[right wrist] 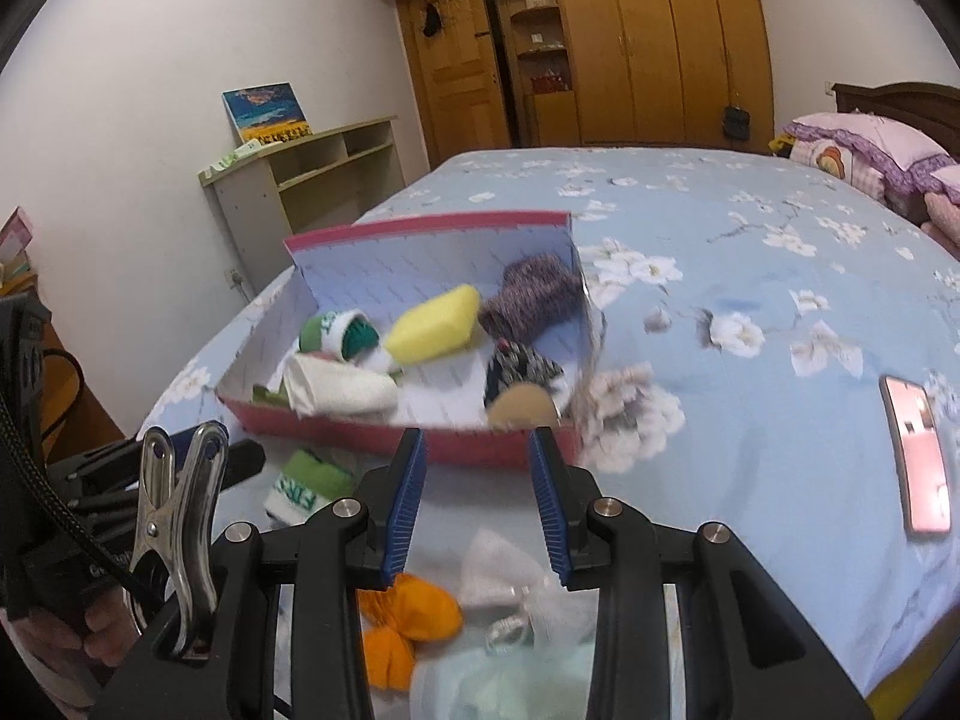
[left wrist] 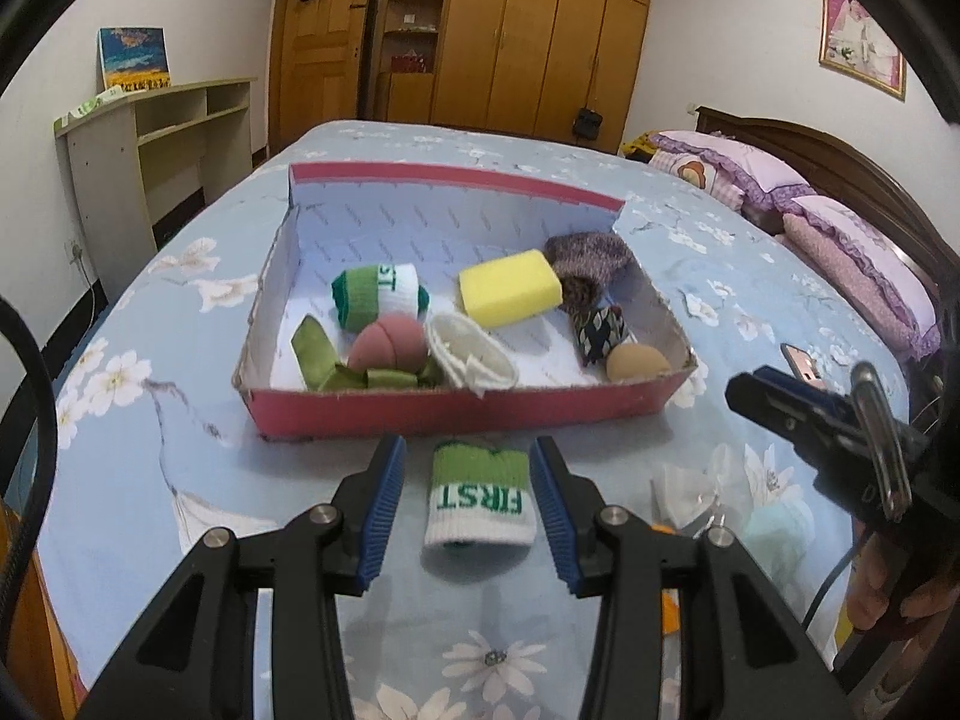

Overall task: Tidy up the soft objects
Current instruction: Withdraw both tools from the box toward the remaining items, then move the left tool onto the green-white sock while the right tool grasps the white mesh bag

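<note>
Rolled sock (left wrist: 480,495): green and white with the lettering FIRST, lying on the bed (left wrist: 180,420) just outside the near wall of the box, between the fingers of the left gripper.
Left gripper (left wrist: 469,513): jaws standing apart; the blue pads are flanking the rolled sock on both sides with a gap showing on each side, so nothing is being gripped.
Right gripper (right wrist: 478,501): jaws standing apart with nothing between the pads; it is hovering over the near edge of the bed, above the loose items.
Loose items: an orange cloth (right wrist: 408,618), a white mesh pouch (right wrist: 510,576) and a pale green soft piece (right wrist: 498,684) are lying together at the near edge of the bed, below the right gripper.
Box (left wrist: 456,411): red outside, white inside, sitting open on the bed beyond the rolled sock.
Box contents, left side: a second green and white sock (left wrist: 378,294), a pink sponge ball (left wrist: 387,345), a green ribbon (left wrist: 324,360) and a white folded cloth (left wrist: 474,357) are resting close together.
Box contents, right side: a yellow sponge (left wrist: 510,287), a purple knit piece (left wrist: 591,261), a dark patterned cloth (left wrist: 600,333) and a tan sponge ball (left wrist: 636,362) in the near right corner.
Phone (right wrist: 918,453): pink, lying on the bed well to the right of the box.
Pillows (left wrist: 750,171): purple and pink, stacked at the far right end of the bed.
</note>
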The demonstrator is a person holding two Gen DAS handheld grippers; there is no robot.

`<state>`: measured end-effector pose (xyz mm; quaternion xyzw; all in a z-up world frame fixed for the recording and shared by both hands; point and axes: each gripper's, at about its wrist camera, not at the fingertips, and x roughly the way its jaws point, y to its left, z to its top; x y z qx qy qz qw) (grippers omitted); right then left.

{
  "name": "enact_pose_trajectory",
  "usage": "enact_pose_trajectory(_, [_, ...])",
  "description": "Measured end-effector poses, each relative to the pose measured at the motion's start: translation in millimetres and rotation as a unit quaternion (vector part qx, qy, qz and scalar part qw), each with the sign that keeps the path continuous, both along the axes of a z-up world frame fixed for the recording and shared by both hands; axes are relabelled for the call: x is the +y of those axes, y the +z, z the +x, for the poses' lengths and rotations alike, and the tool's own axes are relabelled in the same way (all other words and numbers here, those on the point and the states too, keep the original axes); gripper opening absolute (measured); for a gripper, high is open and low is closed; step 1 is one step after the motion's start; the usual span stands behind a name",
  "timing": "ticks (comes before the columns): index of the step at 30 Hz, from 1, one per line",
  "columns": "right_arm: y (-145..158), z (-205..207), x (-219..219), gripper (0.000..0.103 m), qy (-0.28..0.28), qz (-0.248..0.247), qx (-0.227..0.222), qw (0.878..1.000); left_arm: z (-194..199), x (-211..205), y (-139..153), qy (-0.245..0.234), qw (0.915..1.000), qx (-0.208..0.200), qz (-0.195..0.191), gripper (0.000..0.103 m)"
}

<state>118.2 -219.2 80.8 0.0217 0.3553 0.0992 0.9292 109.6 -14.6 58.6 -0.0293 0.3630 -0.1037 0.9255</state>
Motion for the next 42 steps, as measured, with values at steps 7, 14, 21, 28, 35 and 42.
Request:
enact_pose_trajectory(7, [-19,-16,-7,0.036,0.008,-0.016,0.011,1.0,0,-7,-15,-0.007,0.9997,0.021,0.005,0.045])
enact_pose_trajectory(14, [-40,-22,-19,0.046,0.017,-0.01,0.038,0.999,8,-13,-31,0.002,0.999,0.043,0.009,0.045])
enact_pose_trajectory(21, [-55,-21,-24,0.046,0.009,-0.029,0.042,0.999,16,-10,-39,0.017,0.9985,0.053,0.001,0.045])
enact_pose_trajectory(28, [-68,-17,-30,0.048,0.002,-0.022,0.056,0.998,19,-16,-44,0.008,0.9986,0.052,0.002,0.045])
enact_pose_trajectory(35, [-78,-14,-36,0.048,0.001,0.004,0.071,0.997,22,-21,-49,0.006,0.9985,0.053,0.004,0.045])
enact_pose_trajectory(42, [-85,-15,-36,0.048,0.003,0.006,0.068,0.998,29,-26,-58,0.007,0.997,0.077,0.007,0.045])
